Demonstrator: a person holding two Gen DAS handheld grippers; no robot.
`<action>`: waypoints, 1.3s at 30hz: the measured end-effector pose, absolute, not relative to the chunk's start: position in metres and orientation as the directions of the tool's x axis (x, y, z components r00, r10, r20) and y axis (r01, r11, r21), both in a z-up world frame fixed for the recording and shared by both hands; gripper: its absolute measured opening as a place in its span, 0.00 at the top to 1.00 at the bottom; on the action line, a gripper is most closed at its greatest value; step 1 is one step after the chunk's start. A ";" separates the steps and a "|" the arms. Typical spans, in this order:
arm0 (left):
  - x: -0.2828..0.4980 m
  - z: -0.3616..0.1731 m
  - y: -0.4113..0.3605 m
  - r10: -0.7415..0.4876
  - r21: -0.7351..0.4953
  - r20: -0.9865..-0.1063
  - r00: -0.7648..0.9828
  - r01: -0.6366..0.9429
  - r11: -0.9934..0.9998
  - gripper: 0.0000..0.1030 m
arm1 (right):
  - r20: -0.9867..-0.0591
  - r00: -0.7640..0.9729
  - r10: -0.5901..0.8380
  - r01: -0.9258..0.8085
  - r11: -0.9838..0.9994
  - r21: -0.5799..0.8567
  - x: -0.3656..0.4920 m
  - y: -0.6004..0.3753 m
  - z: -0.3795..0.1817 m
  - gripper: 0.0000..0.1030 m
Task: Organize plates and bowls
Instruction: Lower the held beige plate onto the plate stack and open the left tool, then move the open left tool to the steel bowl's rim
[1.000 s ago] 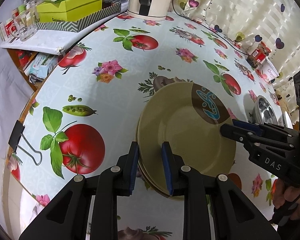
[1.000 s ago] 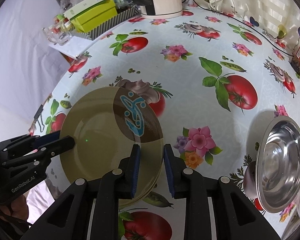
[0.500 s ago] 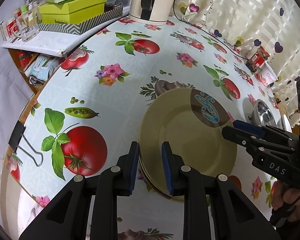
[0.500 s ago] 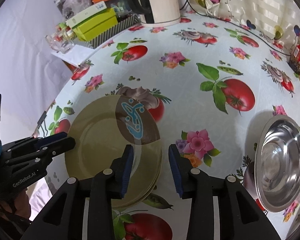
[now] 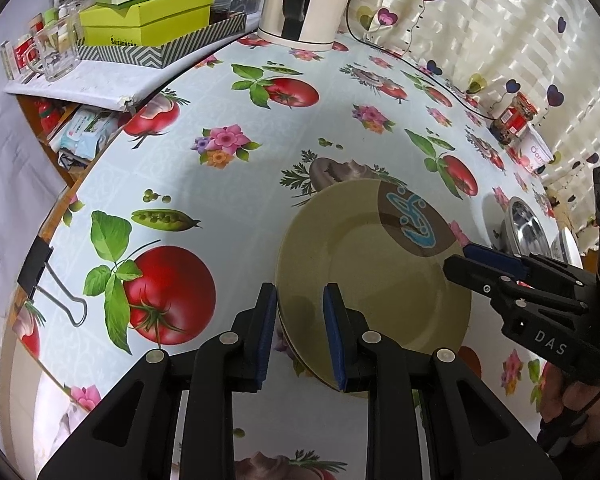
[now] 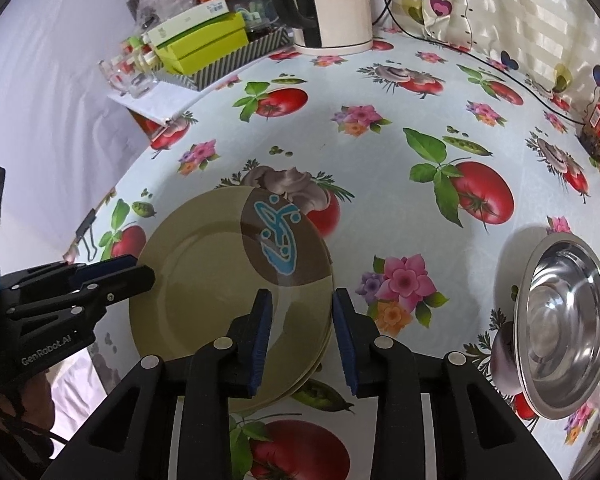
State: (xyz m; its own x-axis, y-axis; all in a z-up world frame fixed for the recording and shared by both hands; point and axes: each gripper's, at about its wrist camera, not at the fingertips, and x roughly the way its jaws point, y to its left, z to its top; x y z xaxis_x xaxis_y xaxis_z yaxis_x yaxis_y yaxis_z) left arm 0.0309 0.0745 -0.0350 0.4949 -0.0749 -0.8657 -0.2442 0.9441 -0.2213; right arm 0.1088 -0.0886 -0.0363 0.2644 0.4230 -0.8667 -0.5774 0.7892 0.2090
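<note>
Both grippers sit over the olive plate stack on the tomato tablecloth: right gripper just narrowed, jaws straddling the rim without pinching, left gripper likewise, steel bowl further right

Black tool, blue pads

Two hand-held grippers point steeply downward, facing each other from opposite sides. The left gripper has its blue-padded jaws slightly parted. The right gripper shows a similar narrow gap, its jaws having just been closing. A hand grips the right one's handle.
</note>
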 end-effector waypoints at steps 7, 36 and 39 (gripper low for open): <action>0.030 -0.018 0.073 -0.074 -0.233 -0.835 0.545 -0.229 0.945 0.77 | -0.850 0.306 0.428 -0.550 0.808 0.210 0.107 -0.105 -0.021 0.66; 0.057 0.025 -0.055 -0.281 -0.258 -0.746 0.604 0.127 0.958 0.77 | -0.778 0.584 0.232 -0.297 0.953 0.061 0.046 -0.229 0.038 0.56; 0.060 0.023 -0.065 -0.297 -0.262 -0.748 0.594 0.147 0.954 0.77 | -0.778 0.593 0.207 -0.274 0.961 0.047 0.044 -0.235 0.038 0.56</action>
State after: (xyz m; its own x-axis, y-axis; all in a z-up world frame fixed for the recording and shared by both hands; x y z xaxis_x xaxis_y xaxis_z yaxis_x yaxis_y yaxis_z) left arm 0.0600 -0.0646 0.0232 0.5940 -0.2970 -0.7477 0.1473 0.9538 -0.2618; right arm 0.0439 -0.2352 0.0378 0.5931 0.2067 -0.7782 -0.2737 0.9607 0.0466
